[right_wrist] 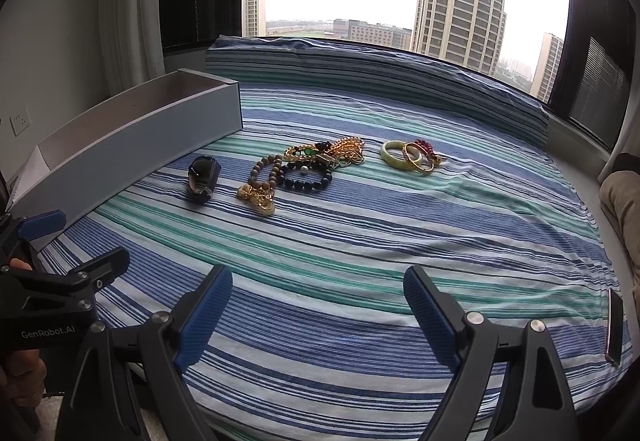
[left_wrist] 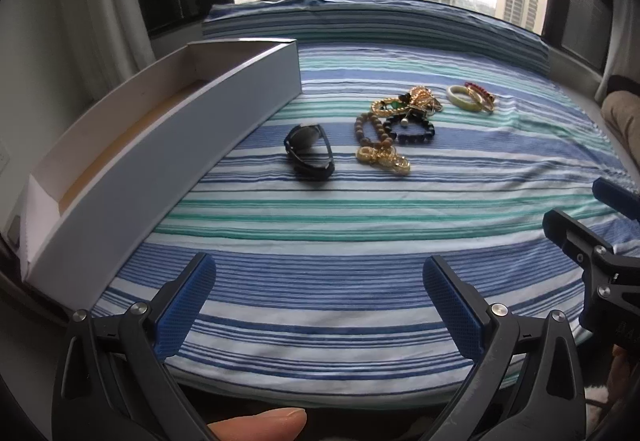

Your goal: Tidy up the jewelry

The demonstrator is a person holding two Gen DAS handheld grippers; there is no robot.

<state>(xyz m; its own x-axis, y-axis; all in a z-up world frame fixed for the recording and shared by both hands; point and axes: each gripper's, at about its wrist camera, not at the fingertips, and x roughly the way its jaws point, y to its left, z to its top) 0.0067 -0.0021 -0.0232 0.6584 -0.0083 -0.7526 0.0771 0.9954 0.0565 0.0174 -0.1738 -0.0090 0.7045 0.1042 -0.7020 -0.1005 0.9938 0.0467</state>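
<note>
Striped blue, green and white cloth (right_wrist: 360, 241) covers the surface by the window; the jewelry is laid out on it, well apart from both grippers.

Layout, as seen from the right wrist view:
- Long grey-and-white cardboard box (right_wrist: 132, 145), open-topped, at the left edge of the cloth. Nothing can be made out inside it in the left wrist view (left_wrist: 168, 145).
- Dark blue wristwatch with a round face (right_wrist: 203, 179), nearest the box, lying on its side (left_wrist: 310, 153).
- Brown wooden bead bracelet (right_wrist: 265, 171), touching a chunky gold chain link piece (right_wrist: 260, 201) at its near end.
- Dark navy bead bracelet with one pale bead (right_wrist: 306, 177), just beside the brown one.
- Tangled heap of gold chains with a green stone (right_wrist: 326, 153), behind the bead bracelets; how many pieces are in it cannot be told.
- Pale green jade bangle (right_wrist: 396, 155) overlapped by a gold bangle with red stones (right_wrist: 418, 159), set apart to the right.

Left gripper (left_wrist: 320, 305): jaws wide apart, nothing held, hovering low over the near cloth. Right gripper (right_wrist: 318, 315): jaws likewise spread, empty.

Judgement: the task appears to be at its opening step; no piece is in the box and none is grasped. A first pick is called for. The wristwatch is the likeliest candidate for the left gripper, being isolated and closest to the box; a forward reach and a closure across its strap would be needed. The bangles sit on the right gripper's side. The tangled chains are best left until later, since neighbours may be dragged along.
</note>
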